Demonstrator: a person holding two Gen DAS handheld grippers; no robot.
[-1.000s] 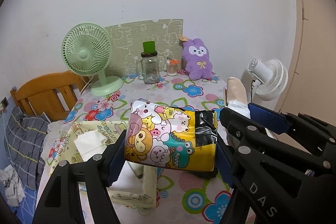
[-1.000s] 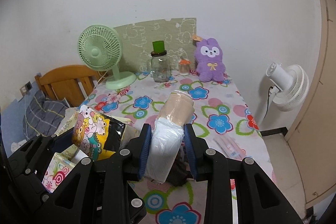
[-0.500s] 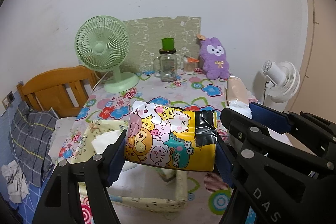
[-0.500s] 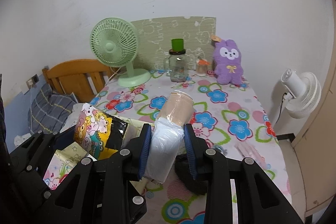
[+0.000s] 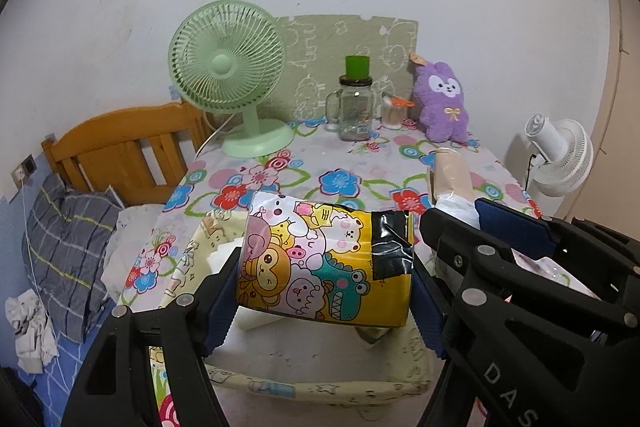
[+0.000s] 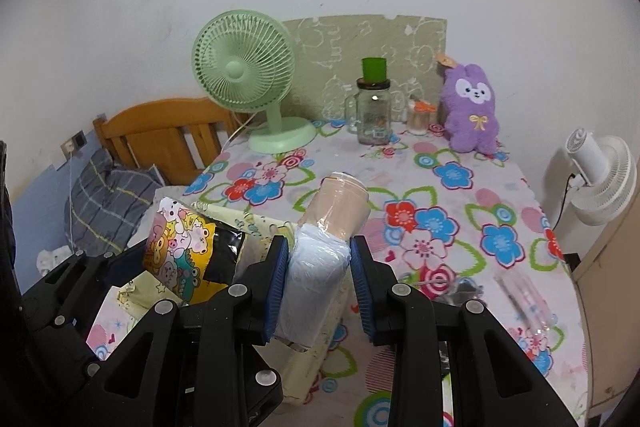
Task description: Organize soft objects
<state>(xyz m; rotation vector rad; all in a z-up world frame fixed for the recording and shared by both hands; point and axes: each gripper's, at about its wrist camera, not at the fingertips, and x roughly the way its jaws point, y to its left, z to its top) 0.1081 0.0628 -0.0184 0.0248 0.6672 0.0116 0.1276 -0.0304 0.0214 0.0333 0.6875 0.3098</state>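
My left gripper is shut on a yellow cartoon-animal pack and holds it above a pale yellow fabric storage box. The pack also shows in the right wrist view. My right gripper is shut on a wrapped roll, white at the near end and beige at the far end, over the box's right edge. The roll shows at the right of the left wrist view. A purple plush rabbit sits at the table's back right.
On the floral tablecloth at the back stand a green desk fan, a glass jar with a green lid and a small cup. A wooden headboard and bedding lie left. A white floor fan stands right.
Both grippers have pulled back and shifted left with their loads still held. The storage box now lies nearer under them and the table's back objects look farther right.
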